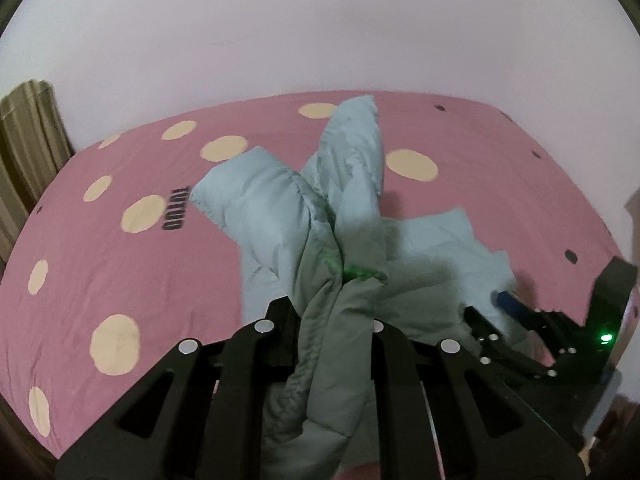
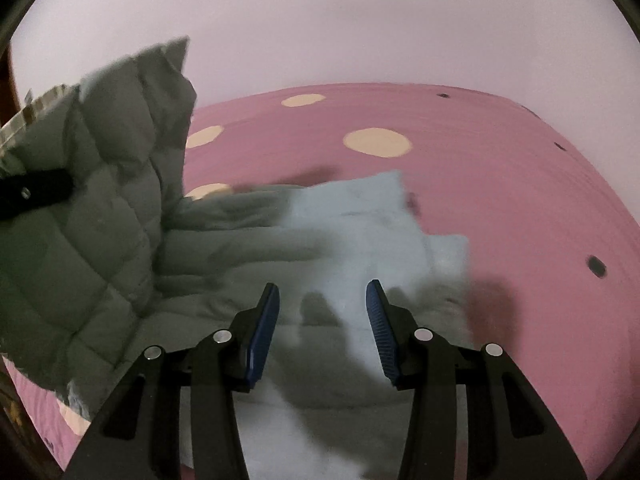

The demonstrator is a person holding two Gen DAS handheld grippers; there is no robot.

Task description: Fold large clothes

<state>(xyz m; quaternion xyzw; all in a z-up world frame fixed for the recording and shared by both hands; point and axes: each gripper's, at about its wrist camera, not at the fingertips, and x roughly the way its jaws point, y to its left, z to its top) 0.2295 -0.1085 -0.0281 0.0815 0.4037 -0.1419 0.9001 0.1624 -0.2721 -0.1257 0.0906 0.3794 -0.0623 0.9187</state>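
Observation:
A pale blue-grey quilted puffer jacket [image 1: 280, 208] lies bunched on the pink bed. My left gripper [image 1: 334, 312] is shut on a fold of the jacket, which drapes down between its black fingers and hides the tips. In the right wrist view the jacket [image 2: 360, 232] spreads flat under my right gripper [image 2: 323, 300], which is open with its blue pads [image 2: 378, 320] hovering just above the cloth. A lifted quilted part [image 2: 112, 184] hangs at the left, held by the left gripper [image 2: 36, 192]. The right gripper also shows at the right of the left wrist view [image 1: 508, 304].
The bed has a pink sheet [image 1: 120, 272] with cream dots and dark small dots. A plain pale wall [image 1: 320, 32] stands behind it. A striped curtain [image 1: 28, 140] hangs at the far left. The bed's right edge [image 2: 592, 208] curves near the wall.

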